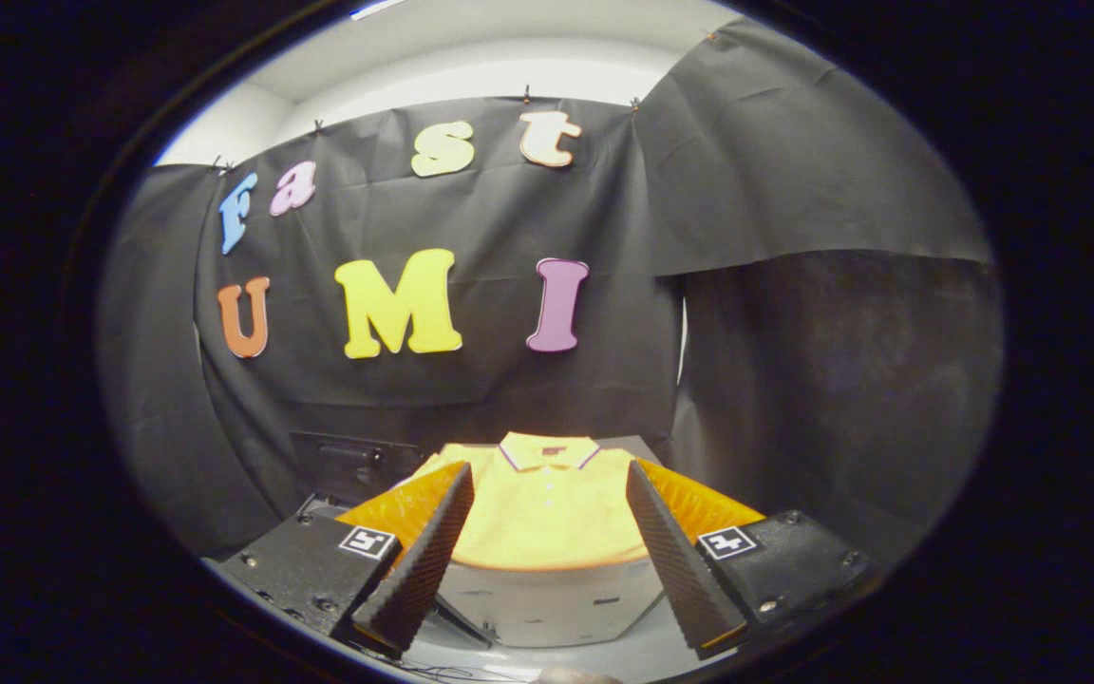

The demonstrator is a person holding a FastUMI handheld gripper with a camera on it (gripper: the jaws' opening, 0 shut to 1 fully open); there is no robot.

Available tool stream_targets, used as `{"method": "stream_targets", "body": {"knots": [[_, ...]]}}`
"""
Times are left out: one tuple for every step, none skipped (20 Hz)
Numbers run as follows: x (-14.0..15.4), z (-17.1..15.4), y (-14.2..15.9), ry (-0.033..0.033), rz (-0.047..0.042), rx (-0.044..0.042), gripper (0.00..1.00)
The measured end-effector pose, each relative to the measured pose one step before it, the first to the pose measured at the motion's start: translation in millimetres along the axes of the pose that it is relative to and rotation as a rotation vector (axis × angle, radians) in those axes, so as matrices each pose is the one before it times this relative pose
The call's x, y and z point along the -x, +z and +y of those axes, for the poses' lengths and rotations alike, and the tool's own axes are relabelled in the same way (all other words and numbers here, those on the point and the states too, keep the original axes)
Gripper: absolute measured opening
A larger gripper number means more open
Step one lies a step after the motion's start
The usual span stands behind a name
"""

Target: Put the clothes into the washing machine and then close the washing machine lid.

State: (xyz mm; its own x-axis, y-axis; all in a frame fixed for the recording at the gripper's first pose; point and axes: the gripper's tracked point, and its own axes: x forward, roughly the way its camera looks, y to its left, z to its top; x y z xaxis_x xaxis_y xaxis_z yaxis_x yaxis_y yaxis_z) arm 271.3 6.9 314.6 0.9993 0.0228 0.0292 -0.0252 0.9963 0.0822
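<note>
Nearest the camera, the two black ribbed fingers (424,556) of the orange-backed handheld gripper (547,546) stand spread wide apart with nothing gripped, the left one on a black block carrying a square black-and-white marker tag (367,542). Just ahead of the fingers and showing in the gap between them, a yellow short-sleeved polo shirt with a dark-trimmed collar (547,503) lies flat and face up on a pale grey box-like surface (556,598), collar pointing away toward the black cloth wall (794,361). Right of the shirt, the second finger rises from its own tagged black block.
</note>
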Motion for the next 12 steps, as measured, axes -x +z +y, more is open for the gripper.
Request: {"method": "stream_targets", "body": {"knots": [[-18.53,-1.52,5.89,-0.00589,0.00629,0.01039,1.00],[-14.67,-2.48,4.26,-0.00409,0.00826,0.00911,1.00],[-18.23,-1.20,5.47,-0.00032,0.00906,0.00749,1.00],[-14.04,1.19,0.20,0.00185,0.01554,0.00622,1.00],[-14.91,-0.02,0.60,0.00247,0.01930,0.00408,1.00],[-16.18,1.91,-1.86,0.00944,0.02350,0.00061,1.00],[-13.69,2.12,-0.16,0.01010,0.01575,-0.00024,1.00],[-14.56,-0.07,-2.21,-0.00102,0.01980,0.00343,1.00],[-15.47,0.14,-2.99,-0.00370,0.02899,0.01119,1.00],[-11.98,1.89,-3.98,0.00241,0.01776,0.00462,1.00],[-12.87,1.31,-3.75,0.00375,0.02335,0.00606,1.00],[-12.03,0.32,-6.28,0.00164,0.03099,0.00697,1.00]]}}
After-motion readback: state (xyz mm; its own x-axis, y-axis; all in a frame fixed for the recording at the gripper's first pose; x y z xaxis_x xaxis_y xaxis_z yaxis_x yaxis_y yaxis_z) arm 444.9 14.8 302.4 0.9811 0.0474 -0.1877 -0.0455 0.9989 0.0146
